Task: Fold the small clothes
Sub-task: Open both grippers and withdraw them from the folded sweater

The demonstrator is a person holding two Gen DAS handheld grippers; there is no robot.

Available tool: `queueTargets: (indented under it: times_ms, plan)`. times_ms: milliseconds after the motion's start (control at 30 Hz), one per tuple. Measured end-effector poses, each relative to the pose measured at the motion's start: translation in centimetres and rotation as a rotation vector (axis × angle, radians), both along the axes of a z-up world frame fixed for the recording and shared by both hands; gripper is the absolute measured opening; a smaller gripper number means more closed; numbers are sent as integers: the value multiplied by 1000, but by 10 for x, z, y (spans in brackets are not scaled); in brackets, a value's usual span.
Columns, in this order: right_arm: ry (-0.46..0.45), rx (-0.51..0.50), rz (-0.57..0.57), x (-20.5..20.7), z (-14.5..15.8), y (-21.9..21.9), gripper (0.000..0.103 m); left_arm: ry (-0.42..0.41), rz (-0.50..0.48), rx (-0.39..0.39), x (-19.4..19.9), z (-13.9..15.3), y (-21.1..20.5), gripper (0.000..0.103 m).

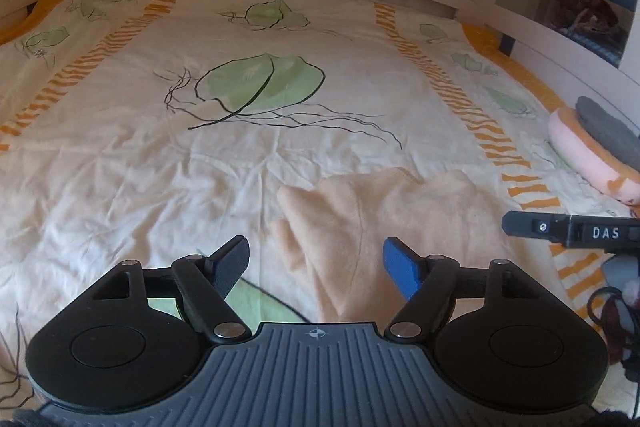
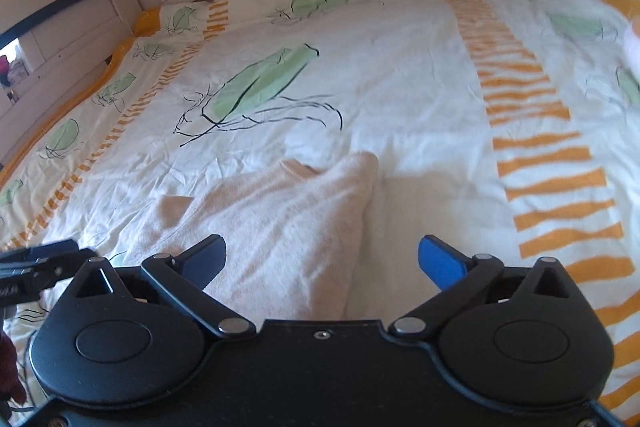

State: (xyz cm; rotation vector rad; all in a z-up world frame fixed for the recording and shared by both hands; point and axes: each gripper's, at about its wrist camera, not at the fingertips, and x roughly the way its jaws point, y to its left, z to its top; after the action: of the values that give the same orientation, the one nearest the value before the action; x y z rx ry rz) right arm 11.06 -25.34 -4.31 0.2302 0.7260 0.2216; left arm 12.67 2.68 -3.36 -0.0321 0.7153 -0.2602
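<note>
A small peach fleece garment (image 1: 384, 227) lies rumpled on the leaf-printed bedspread (image 1: 224, 155), near the bed's front edge and just left of an orange-striped band (image 2: 536, 131); it looks partly folded, though the creases are hard to read. The left gripper (image 1: 316, 265) hangs above the garment with its jaws spread wide and nothing between them; the right gripper (image 2: 320, 263) is likewise wide open and empty — the garment's right edge lies below the gap. A stack of folded clothes (image 1: 596, 151) — pink beneath grey — sits by the bed's right side.
</note>
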Motion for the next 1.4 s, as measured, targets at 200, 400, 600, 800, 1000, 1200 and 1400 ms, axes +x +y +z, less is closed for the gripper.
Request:
queueTargets:
  times_ms: [200,400,600,800,1000,1200,1400]
  plan:
    - [60,-139,36,0,-23,25,103,53,26,163,19,-47,-16,75]
    - [117,-101,30,-9,-41,28,103,74,83,105,9,-58,11,86]
    - [95,-108,18,-17,-29,24,103,77,94,78,5,-44,13,85]
    - [-29,-156,-16,-45,13,18,103,43,78,37,-22,-6,9,85]
    - [-83,-83,-21,-72,40,13,103,14,124,17,-47,20,-4,85]
    - [-94,-23,24,-95,50,16,103,14,171,62,-71,27,-15,85]
    - [-106,-32,51,-116,52,25,102,-11,211,148,-94,31,-24,85]
